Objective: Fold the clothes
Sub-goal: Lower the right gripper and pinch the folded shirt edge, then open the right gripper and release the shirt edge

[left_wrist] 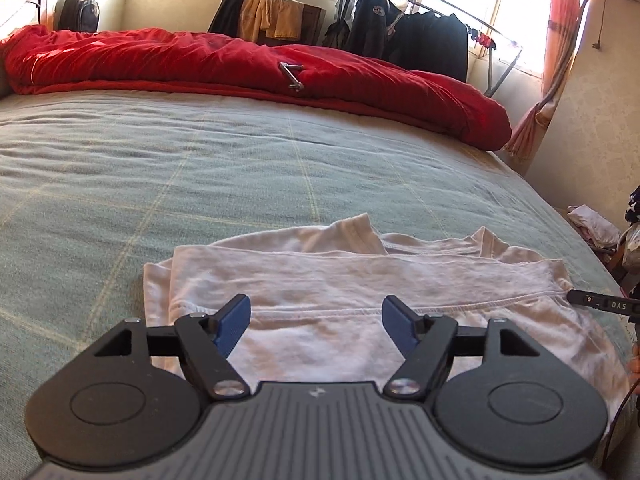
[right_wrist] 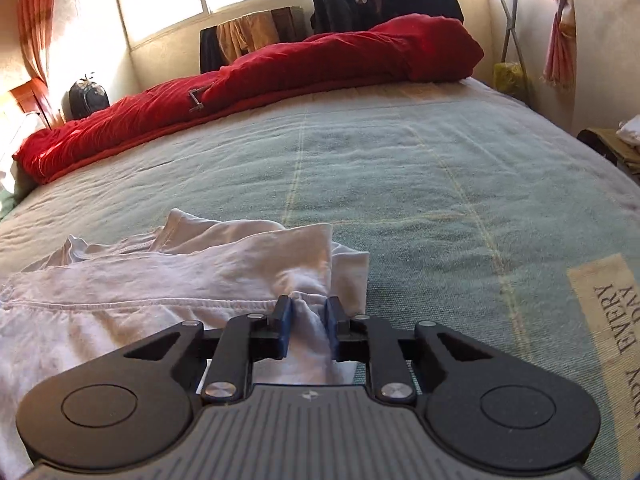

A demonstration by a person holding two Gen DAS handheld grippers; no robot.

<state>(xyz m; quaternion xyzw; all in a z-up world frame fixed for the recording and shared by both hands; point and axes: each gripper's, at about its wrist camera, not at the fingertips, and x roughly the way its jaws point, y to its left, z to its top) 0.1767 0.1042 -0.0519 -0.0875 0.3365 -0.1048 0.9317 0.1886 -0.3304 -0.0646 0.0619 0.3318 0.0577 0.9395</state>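
Cloth bunched between the blue-padded fingers [right_wrist: 283, 330] of the right gripper [right_wrist: 308, 320] told most of the story: they were clamped on a pinched ridge at the right-hand edge of the pale pink, part-folded cotton garment [right_wrist: 160, 280], probably so that side could be lifted and carried over for a further fold. The left gripper [left_wrist: 316, 322] hovered over the garment's near portion [left_wrist: 320, 280] with its fingers [left_wrist: 234, 322] well apart and nothing between them; in my judgement it was either free of the fabric or lining up on the stitched hem [left_wrist: 360, 311] that ran just beyond its tips.

The garment lay near the front edge of the bed, on a grey-green woven blanket with thin yellow lines [left_wrist: 200, 168], flat enough to serve as a folding surface. One layer was already doubled back on itself, with a sleeve or cuff poking out at the far side, so the fold looked partly done.

Farther off, a rumpled red quilt [left_wrist: 240, 60] was pushed along the far side of the bed, leaving the middle open for work. Beyond it, dark jackets hung on a metal clothes rack [left_wrist: 420, 32] by the bright windows.
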